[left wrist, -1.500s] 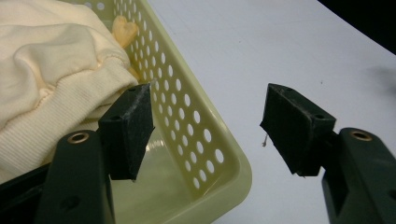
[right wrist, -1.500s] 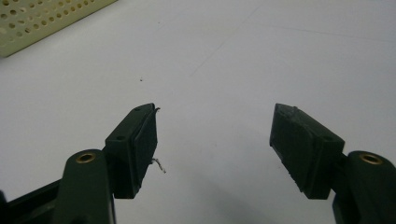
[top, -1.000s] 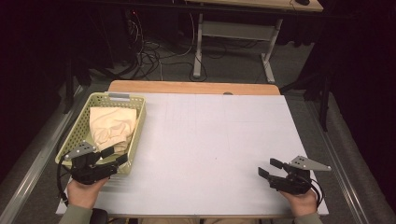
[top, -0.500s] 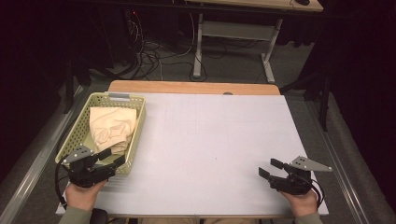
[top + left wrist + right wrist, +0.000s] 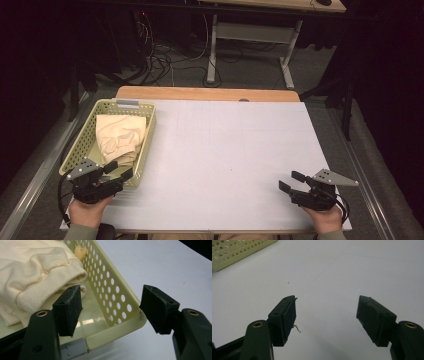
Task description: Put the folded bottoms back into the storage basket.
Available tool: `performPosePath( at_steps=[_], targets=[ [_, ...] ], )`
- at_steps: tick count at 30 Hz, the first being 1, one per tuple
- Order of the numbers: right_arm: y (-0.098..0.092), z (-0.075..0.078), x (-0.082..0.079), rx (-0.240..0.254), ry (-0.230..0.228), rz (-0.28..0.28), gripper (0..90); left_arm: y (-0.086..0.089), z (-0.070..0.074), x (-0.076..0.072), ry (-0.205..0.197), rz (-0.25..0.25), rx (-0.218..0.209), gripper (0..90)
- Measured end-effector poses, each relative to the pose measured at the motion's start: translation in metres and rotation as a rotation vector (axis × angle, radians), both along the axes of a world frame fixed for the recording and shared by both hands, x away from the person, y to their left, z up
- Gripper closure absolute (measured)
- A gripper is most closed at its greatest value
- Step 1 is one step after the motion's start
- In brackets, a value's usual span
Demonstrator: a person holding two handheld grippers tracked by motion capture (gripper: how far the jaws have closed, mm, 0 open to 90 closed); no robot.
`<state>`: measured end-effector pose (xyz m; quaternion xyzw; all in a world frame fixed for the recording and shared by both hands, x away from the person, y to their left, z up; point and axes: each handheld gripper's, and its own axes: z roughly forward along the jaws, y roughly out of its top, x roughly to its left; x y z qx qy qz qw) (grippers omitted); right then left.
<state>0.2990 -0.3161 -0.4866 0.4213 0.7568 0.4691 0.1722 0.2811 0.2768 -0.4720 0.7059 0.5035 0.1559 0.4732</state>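
— Basket (image 5: 80,142) first: where do we place it?

— We see it at the left of the high view, pale green and perforated, resting on the white table (image 5: 225,150). A cream garment (image 5: 119,137) lies folded inside it, bunched toward the near end.

— And our left gripper (image 5: 120,171)?

— Low left of that frame, at the basket's near right corner. In the left gripper view its jaws stand apart with nothing pressed between them; one pad (image 5: 68,308) hangs over the basket's inside just in front of the garment's ribbed cuff (we cannot tell whether it touches the cloth), the other sits outside the wall, so the corner of the rim lies between them.

— The right gripper (image 5: 291,181)?

— Lower right of the high view, well apart from the basket, over bare table. Its jaws are spread too, holding nothing; in the right gripper view the basket's edge shows at upper left.
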Motion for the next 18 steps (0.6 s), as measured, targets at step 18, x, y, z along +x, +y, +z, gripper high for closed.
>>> performPosePath(
  at_steps=[18],
  targets=[
    [-0.0036,0.0008,-0.0048,0.004,-0.005,-0.005,32.2,-0.0016,-0.0025,-0.0055,-0.009,0.013,0.019,32.5]
  ],
)
